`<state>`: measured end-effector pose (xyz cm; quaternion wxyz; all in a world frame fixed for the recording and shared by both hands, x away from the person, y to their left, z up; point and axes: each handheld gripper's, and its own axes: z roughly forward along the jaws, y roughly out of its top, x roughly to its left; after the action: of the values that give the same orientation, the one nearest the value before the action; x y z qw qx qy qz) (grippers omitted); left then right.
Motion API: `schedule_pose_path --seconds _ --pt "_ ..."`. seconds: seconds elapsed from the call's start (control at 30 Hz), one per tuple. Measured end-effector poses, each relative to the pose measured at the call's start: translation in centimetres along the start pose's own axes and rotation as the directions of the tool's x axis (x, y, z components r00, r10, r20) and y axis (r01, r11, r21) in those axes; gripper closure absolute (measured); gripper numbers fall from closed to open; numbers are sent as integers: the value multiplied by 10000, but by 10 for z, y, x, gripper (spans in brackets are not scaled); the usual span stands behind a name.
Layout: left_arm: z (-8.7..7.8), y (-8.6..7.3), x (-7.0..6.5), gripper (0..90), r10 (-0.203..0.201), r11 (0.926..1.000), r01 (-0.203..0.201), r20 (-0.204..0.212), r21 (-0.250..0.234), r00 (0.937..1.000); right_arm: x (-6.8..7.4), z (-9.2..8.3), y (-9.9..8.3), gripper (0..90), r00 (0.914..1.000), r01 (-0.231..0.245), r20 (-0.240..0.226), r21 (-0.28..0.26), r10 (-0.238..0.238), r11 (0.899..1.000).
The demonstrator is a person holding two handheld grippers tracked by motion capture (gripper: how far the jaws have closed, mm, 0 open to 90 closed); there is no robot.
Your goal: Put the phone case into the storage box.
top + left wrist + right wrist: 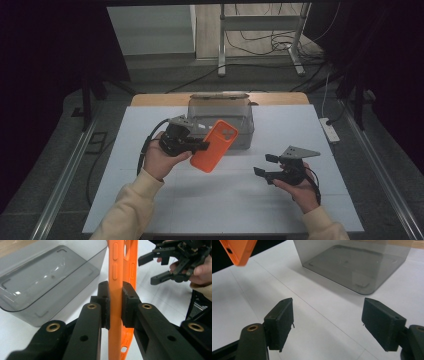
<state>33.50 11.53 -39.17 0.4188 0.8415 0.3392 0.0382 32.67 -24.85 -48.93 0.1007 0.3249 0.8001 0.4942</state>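
**Two tools, one orange phone case held above the table**

Two tools work over a white table (225,200). The left tool (202,145) is clamped on an orange phone case (215,145); in the left gripper view its two black pads (104,302) press on either side of the case's edge, where the side button cut-outs show. The case is lifted clear of the table, tilted, with its camera cut-out toward the far side, and in the high view it overlaps the front of a clear grey plastic box (220,116) standing at the back of the table.

The right tool (265,165) is held low over the table on the person's right, well apart from the case. Its jaws stand wide apart with nothing between them. In the right gripper view the pads (279,323) frame bare table, with the box (352,262) ahead and a corner of the case (238,251) at the upper left.
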Motion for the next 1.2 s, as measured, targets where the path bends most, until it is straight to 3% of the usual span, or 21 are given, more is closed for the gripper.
schedule_pose_path --seconds 0.47,0.9,1.2 --pt "-7 9 9 800 -342 9989 342 18 -327 9994 -1 -2 -5 253 9997 -37 226 69 35 10000" --pt "-14 21 19 800 -601 9975 585 -409 -395 9974 0 2 -6 249 9991 233 359 321 -244 9992" --pt "-16 23 34 800 -1108 9933 1077 -783 -429 9908 0 3 -7 248 9987 271 431 407 -289 9988"
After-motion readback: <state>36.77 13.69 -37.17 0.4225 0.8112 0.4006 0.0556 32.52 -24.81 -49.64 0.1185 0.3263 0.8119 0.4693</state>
